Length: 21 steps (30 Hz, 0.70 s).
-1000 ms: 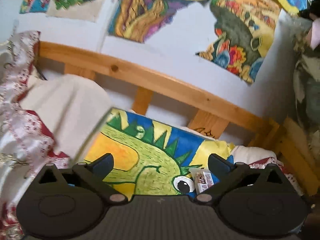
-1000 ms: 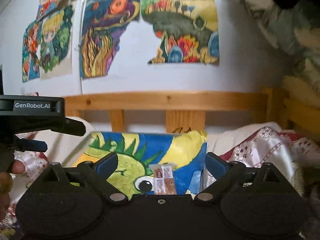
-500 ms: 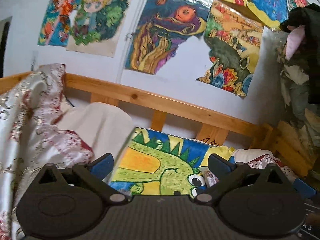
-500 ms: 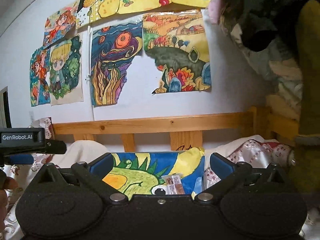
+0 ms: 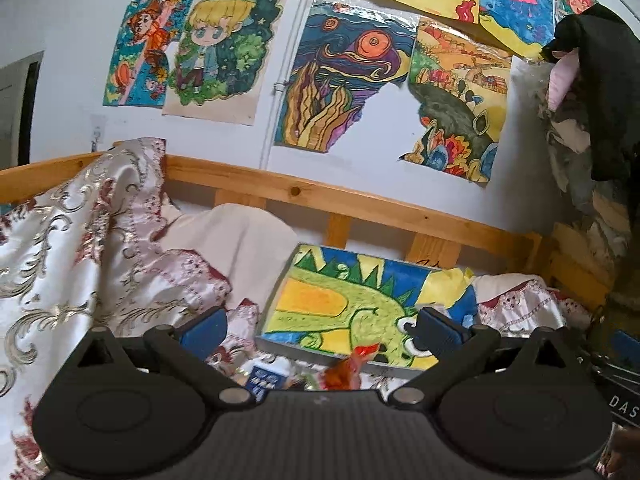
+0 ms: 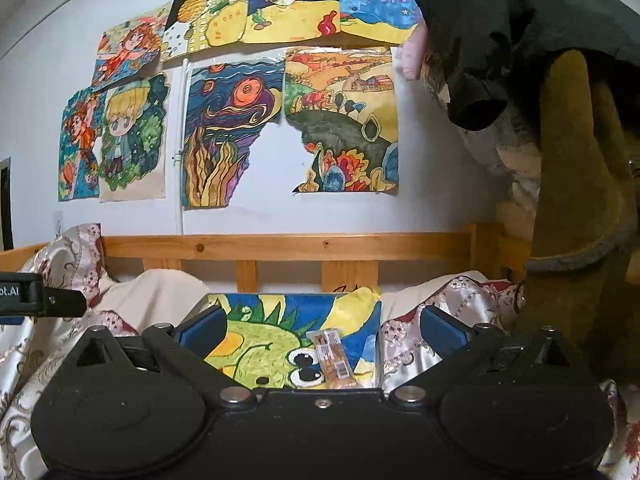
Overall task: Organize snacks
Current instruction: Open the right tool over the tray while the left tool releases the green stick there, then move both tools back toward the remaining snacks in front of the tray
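The snack bar in its clear wrapper with an orange-and-white label [image 6: 332, 360] lies flat on the dinosaur-painted board in green, yellow and blue [image 6: 280, 332], just ahead of the right tool [image 6: 320, 330], whose 2 blue-padded fingers stand wide apart with nothing between them. The left tool [image 5: 320, 326] is equally wide open and empty; below it a red-orange crinkled packet [image 5: 348, 368] and a small blue-and-white packet [image 5: 266, 382] lie on the bed at the near edge of the board. Judging by its look, the bar is light, fairly stiff inside a slippery film, and could crack if squeezed hard, so a grip across its narrow width near the middle seems safest. The red packet looks soft and crushable, best pinched gently by its body. Print on the bar's label is too small to read. Further out, the patterned white-and-red satin bedcover [image 5: 80, 240] bunches on the left, a pine bed rail [image 6: 280, 246] runs behind, and children's paintings [image 6: 232, 132] cover the wall. The left device shows "ot.AI" [image 6: 8, 291] in the right view, and "DAS" [image 5: 624, 412] appears at the left view's edge.
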Available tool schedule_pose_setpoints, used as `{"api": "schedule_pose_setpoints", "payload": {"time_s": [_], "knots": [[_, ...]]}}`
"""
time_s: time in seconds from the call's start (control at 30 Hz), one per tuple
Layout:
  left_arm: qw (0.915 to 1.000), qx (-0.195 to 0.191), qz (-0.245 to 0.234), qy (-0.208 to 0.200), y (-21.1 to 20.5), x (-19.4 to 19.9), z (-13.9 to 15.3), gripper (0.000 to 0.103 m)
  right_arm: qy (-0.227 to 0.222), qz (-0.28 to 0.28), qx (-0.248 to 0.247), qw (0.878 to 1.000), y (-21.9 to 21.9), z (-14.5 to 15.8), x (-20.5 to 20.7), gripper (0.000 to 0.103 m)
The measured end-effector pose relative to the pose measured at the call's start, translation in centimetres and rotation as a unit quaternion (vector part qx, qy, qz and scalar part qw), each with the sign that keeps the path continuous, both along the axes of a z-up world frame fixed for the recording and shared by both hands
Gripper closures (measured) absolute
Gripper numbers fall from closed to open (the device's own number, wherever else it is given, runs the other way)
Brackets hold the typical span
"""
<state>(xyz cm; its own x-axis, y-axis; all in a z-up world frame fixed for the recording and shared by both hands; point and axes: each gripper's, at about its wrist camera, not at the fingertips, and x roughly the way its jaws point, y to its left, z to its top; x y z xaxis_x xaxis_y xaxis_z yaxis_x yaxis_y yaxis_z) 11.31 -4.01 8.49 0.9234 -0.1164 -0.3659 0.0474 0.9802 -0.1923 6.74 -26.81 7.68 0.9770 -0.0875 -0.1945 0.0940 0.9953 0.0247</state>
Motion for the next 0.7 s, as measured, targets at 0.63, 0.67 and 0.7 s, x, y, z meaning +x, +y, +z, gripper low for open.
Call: {"api": "schedule_pose_setpoints", "payload": {"time_s": [0.63,0.67,0.7], "knots": [[0.997,0.064,0.031,0.03,4.0,-2.9,-4.7,0.0,0.03,-0.004,-0.002,1.0,3.2,-3.3,-3.0,0.001],[0.9965,0.068,0.032,0.036,4.1,-2.8,-5.0,0.0,0.035,-0.004,-0.001,0.999,3.3,-3.5,-2.9,0.001],[0.996,0.072,0.03,0.043,4.2,-2.7,-5.4,0.0,0.041,-0.004,0.001,0.999,3.4,-3.8,-2.8,0.001]]}}
